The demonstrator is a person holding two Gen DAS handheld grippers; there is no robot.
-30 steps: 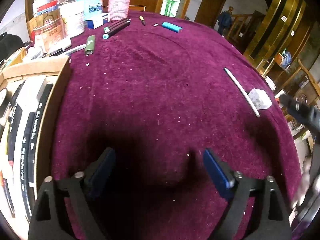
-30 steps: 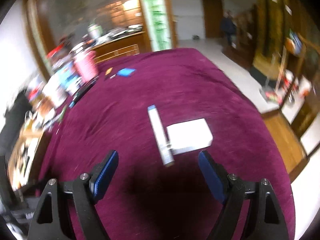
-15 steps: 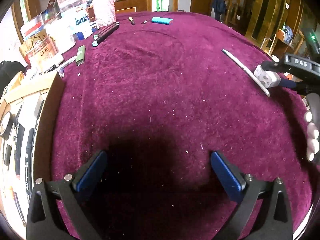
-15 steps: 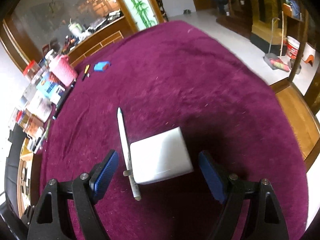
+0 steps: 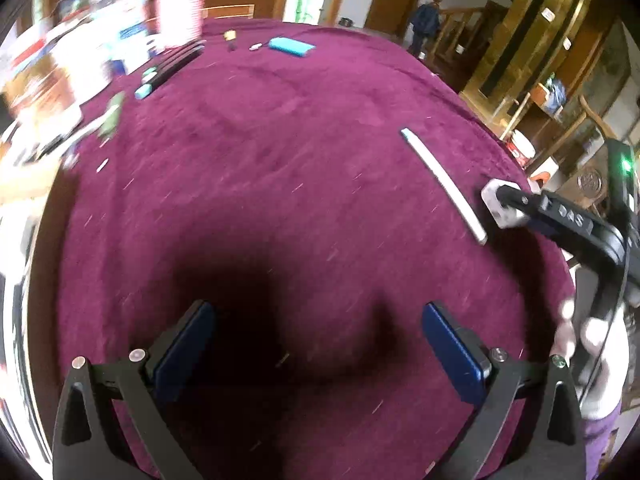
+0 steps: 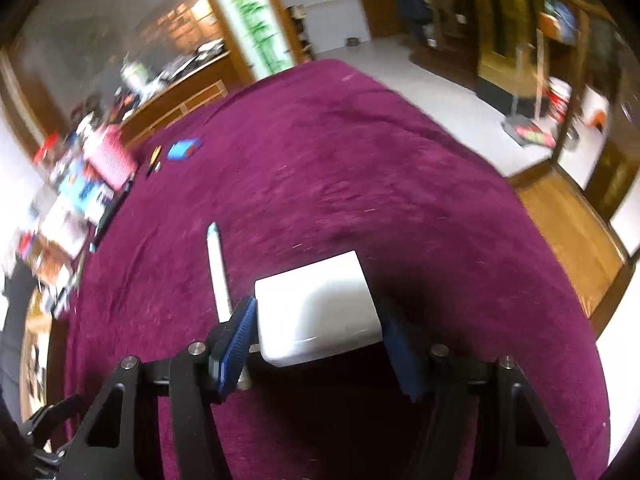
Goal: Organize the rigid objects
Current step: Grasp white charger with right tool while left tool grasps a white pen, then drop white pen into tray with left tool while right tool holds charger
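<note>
A white block [image 6: 316,304] lies on the purple tablecloth [image 6: 360,184], with a white pen [image 6: 218,268] just to its left. My right gripper [image 6: 316,334] straddles the block; its jaws are closing and both blue pads touch the block's sides. In the left wrist view the same block [image 5: 494,210] and pen [image 5: 440,180] sit at the right, with the right gripper [image 5: 505,205] reaching in over the block. My left gripper [image 5: 316,344] hangs wide open over bare cloth [image 5: 280,184], nothing between its fingers.
A blue case [image 5: 290,47], dark pens [image 5: 172,68] and a green lighter [image 5: 112,114] lie at the far left of the table. A pink container [image 5: 180,12] and blurred boxes crowd the back left. The table's edge drops off close to the right of the block. A person [image 5: 426,20] stands far back.
My right gripper came down around the white block and its jaws narrowed onto it. My left gripper opened a little wider and shifted across the cloth.
</note>
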